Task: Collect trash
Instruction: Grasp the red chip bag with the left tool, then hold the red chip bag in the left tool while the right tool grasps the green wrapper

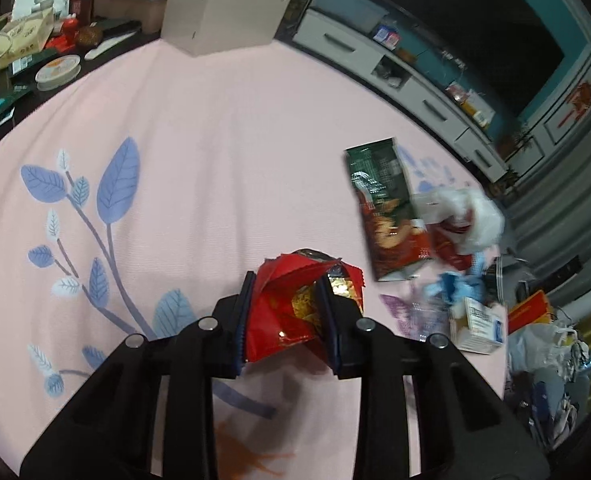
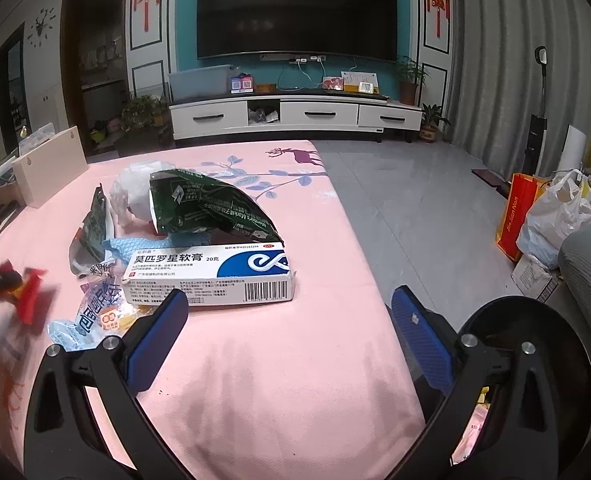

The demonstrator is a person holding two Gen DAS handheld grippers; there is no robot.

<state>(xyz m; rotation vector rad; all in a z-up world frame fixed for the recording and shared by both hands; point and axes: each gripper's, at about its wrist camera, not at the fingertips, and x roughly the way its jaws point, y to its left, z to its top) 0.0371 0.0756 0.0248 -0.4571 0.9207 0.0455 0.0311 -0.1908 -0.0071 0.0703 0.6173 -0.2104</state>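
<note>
The left gripper (image 1: 287, 316) clamps a red wrapper (image 1: 295, 304) over open pink tablecloth (image 1: 215, 140); the right gripper (image 2: 287, 332) gapes empty near the table's edge, beside grey floor (image 2: 415, 200).

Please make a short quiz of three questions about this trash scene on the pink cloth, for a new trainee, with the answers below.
1. True or false: the left gripper is closed on the red wrapper.
2. Which item lies nearest in front of the right gripper? A) the white medicine box B) the green bag C) the white plastic bag
3. Fill in: the black bin stands just off the edge of the pink cloth, beside the ___ gripper.

Key:
1. True; its pads press on both sides of the wrapper.
2. A; the right gripper's jaws stand wide apart and hold nothing.
3. right
</note>
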